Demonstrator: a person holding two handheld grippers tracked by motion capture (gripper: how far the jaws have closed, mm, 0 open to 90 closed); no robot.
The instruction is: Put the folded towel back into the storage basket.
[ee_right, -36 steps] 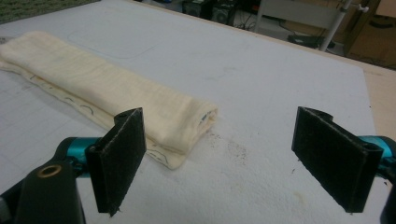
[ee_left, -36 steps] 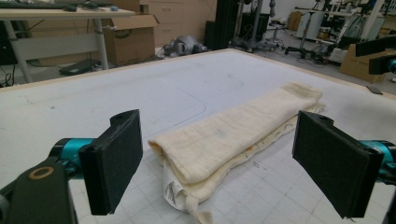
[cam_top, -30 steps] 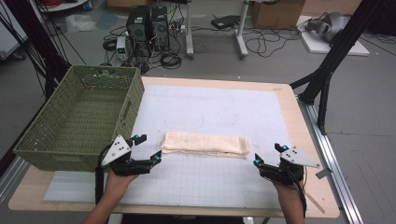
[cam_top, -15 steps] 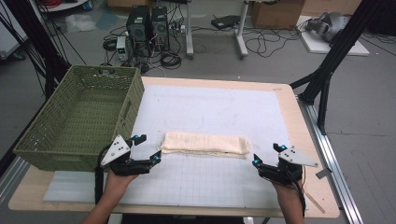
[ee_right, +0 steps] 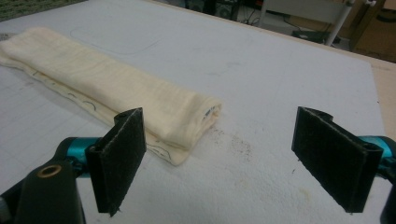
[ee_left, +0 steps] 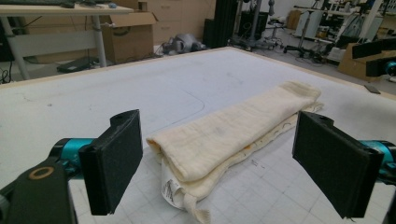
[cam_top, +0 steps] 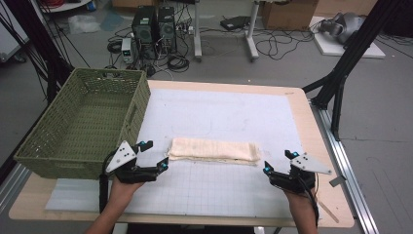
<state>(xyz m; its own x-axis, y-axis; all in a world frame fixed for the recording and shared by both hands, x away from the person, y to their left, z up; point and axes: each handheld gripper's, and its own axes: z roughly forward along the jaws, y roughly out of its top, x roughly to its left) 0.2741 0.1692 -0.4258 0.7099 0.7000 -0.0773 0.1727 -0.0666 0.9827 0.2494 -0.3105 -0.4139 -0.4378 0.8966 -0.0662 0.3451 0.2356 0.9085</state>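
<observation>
Grippers (cam_top: pixel 155 155) agape, flanking folded towel (cam_top: pixel 213 150)

The tabletop (cam_top: pixel 316 146) is light wood with rounded corners. A big white mat (cam_top: pixel 219 117) covers most of it, and the wood shows as a thin strip around the mat. The near part of the mat has a grid of thin lines. The far part is plain, with a few faint marks. A folded cream towel (cam_top: pixel 213 150) lies flat on the mat, near the front and about in the middle. Its long side runs left to right. A green woven basket (cam_top: pixel 83 122) sits on the left end of the tabletop and sticks out past the edge.
</observation>
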